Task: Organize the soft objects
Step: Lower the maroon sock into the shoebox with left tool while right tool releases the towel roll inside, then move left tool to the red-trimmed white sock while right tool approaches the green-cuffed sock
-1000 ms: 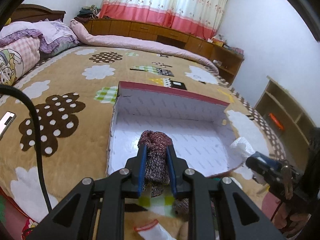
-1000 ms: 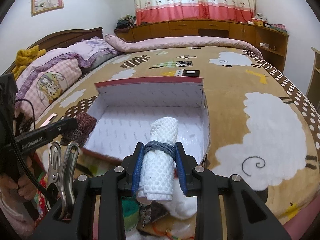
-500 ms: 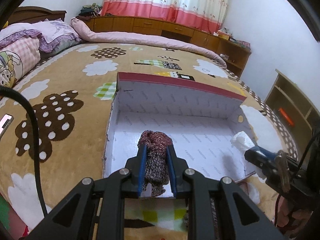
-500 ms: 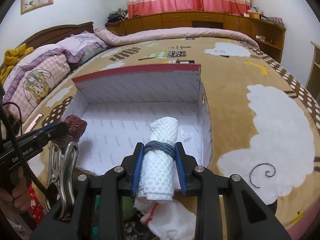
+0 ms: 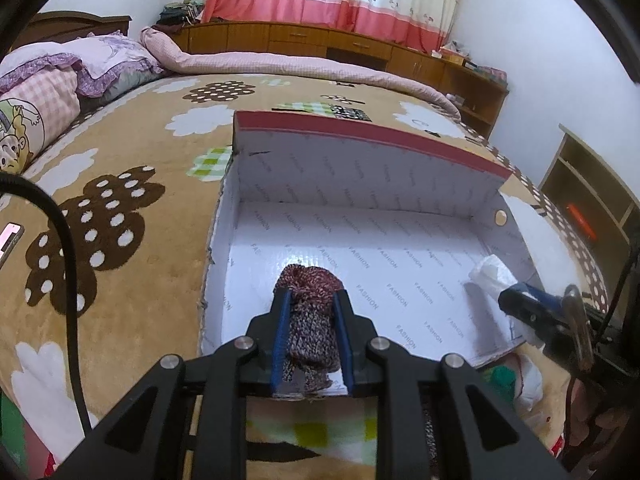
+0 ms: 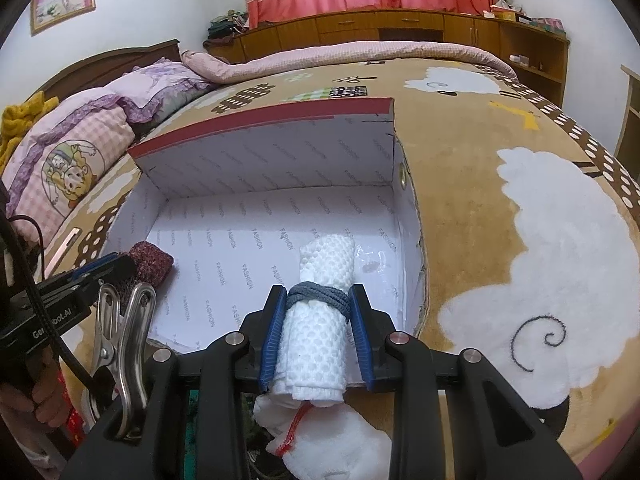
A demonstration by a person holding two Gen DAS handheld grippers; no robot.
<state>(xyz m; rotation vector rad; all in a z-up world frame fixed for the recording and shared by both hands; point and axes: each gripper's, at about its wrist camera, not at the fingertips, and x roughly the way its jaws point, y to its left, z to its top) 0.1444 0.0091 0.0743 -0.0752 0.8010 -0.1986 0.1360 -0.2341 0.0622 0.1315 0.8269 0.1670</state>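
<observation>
An open white-lined cardboard box (image 5: 400, 184) with a red rim sits on the bed; it also shows in the right wrist view (image 6: 272, 168). My left gripper (image 5: 310, 304) is shut on a rolled maroon knitted sock (image 5: 310, 312), held over the box's near left part. My right gripper (image 6: 318, 300) is shut on a rolled white waffle cloth (image 6: 320, 316) tied with a grey band, held over the box's near right part. Each gripper shows in the other view: the right one (image 5: 516, 300), the left one with its sock (image 6: 150, 262).
The box lies on a tan blanket with cloud and dotted patterns (image 5: 120, 216). More soft items lie at the near edge, including a white sock with red trim (image 6: 332, 440). Pillows (image 6: 72, 152) lie at the left. A phone (image 5: 8, 236) lies on the blanket.
Both grippers have moved forward with their rolls, from in front of the box's near edge to over its inside. Neither grip has changed.
</observation>
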